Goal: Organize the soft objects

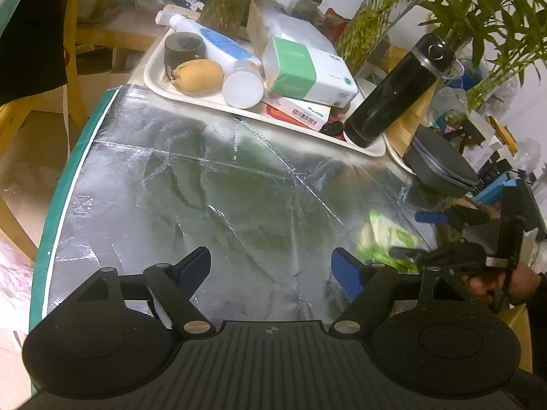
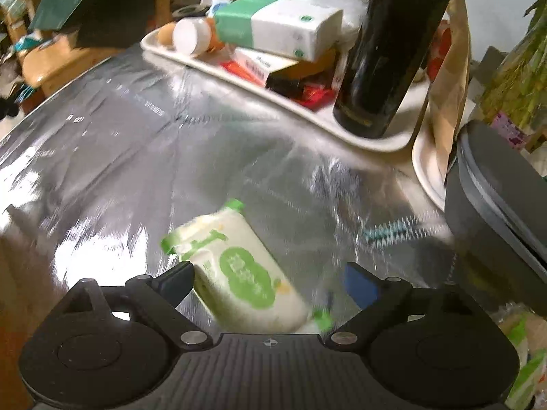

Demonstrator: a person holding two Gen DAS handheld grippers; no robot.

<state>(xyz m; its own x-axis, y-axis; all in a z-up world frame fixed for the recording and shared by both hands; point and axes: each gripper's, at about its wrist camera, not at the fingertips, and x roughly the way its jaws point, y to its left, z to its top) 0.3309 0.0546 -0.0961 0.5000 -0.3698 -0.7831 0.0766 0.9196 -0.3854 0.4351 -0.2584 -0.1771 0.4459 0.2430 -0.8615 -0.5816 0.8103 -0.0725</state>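
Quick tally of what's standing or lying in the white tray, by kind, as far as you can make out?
Black flask: 1
Spray bottle: 1
Green-and-white box: 1
Tan pouch: 1
Black tape roll: 1
Flat barcode box: 1
Total: 6; small red and black items unclear.

A lived-in home, most likely a dining corner. The worktop (image 1: 205,184) wears a silvery foil-like cover, and at twelve o'clock a white tray (image 1: 154,78) is heaped with household odds: a tissue box (image 1: 307,71), a spray bottle (image 1: 212,41), a black flask (image 1: 396,92). Wooden chairs (image 1: 73,41) stand at ten o'clock; leafy plants in glass vases (image 1: 379,10) crowd one o'clock.
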